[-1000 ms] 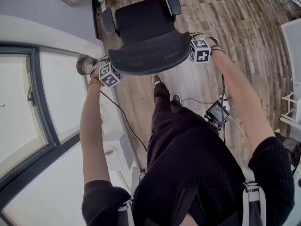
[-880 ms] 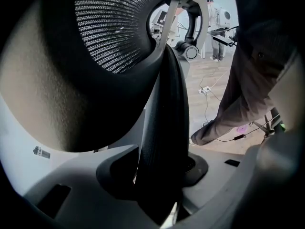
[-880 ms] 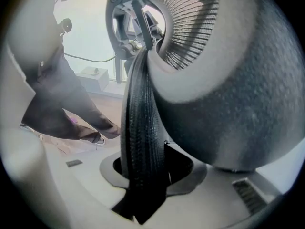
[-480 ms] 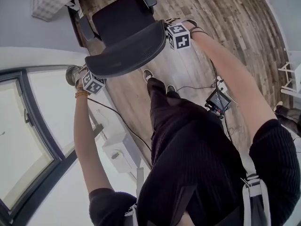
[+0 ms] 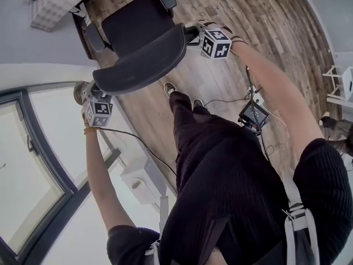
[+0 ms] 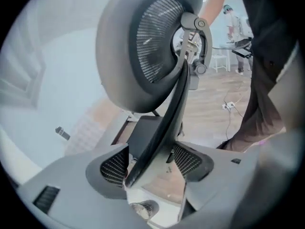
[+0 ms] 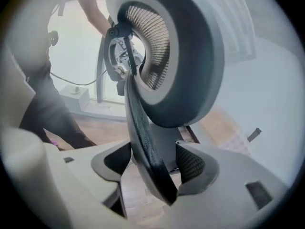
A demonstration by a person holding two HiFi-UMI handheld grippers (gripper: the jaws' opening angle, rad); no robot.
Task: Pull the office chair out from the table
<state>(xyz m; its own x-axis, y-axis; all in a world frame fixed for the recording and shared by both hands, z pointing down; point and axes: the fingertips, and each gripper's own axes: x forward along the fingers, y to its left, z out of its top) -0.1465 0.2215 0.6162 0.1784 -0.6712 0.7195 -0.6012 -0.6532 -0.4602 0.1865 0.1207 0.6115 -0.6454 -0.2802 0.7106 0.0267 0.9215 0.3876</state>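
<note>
Progress: pull looks done | office chair [image 5: 135, 26] at 11 o'clock on wood floor [image 5: 248, 15], seat clear of counter [image 5: 33, 40] at 10 | left claw [image 5: 91, 90], right claw [image 5: 192, 33]: jaws just opened wide, backrest rim [image 5: 138, 70] loose between them | remaining: lift claws clear

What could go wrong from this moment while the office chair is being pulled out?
The left claw and right claw have just been opening with the backrest edge between them; ungripped, the chair may roll away. A cable runs near the person's shoes; it could catch a foot.
</note>
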